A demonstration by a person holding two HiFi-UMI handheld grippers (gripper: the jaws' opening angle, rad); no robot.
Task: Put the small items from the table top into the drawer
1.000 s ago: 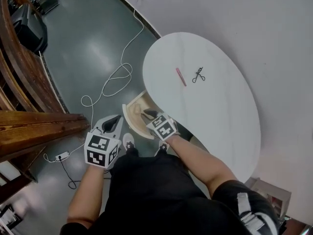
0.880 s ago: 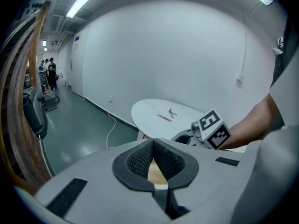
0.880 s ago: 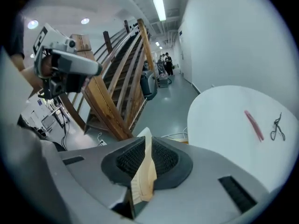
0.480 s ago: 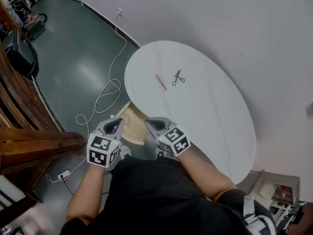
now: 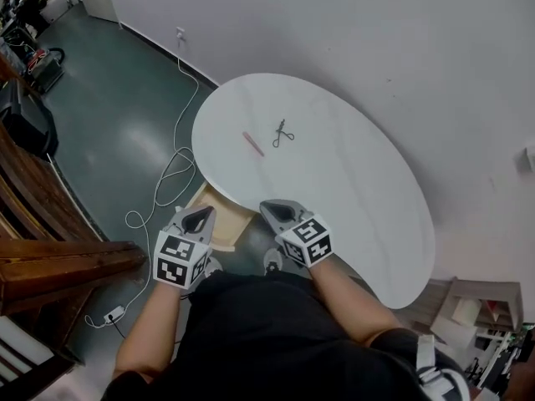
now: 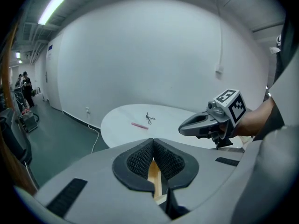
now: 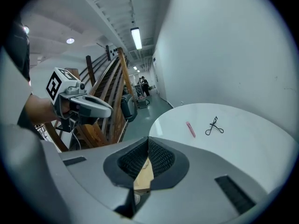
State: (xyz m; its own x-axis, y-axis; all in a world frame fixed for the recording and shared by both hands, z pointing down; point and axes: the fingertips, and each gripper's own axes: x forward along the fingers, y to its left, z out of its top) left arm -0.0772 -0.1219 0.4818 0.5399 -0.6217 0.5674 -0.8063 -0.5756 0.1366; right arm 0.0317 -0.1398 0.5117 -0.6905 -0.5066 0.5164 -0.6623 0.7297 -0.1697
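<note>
**A:** What are the two tools doing?

**B:** The left hand-held gripper (image 5: 199,217) is clenched, pads meeting at the tips, with nothing in it. The right hand-held gripper (image 5: 278,212) has just been closing. Its jaws are together too, and nothing sits between them. Neither one touches anything.

**A:** Where are they relative to the surface (image 5: 359,199)?

**B:** The right one hangs at its near edge. The left one is just off that edge, to the left. Both point toward the surface's far side.

**A:** And the drawer (image 5: 230,221)?

**B:** It is light wood, pulled out from under the surface's near-left edge. In each gripper view a strip of that wood shows through the slit below the shut pads. I cannot tell what lies inside it.

**A:** Which small items are on the surface?

**B:** Two, both on its far-left part, well away from the grippers. A pink stick (image 5: 252,143) lies flat, nearer the left rim. A black eyelash curler (image 5: 282,133) lies just beside it, toward the wall (image 5: 351,40), and the two do not touch.

**A:** Anything beyond the surface?

**B:** A white cable (image 5: 171,170) winds over the green floor (image 5: 109,115) left of the surface. Dark wooden railing (image 5: 58,257) stands farther left.
</note>
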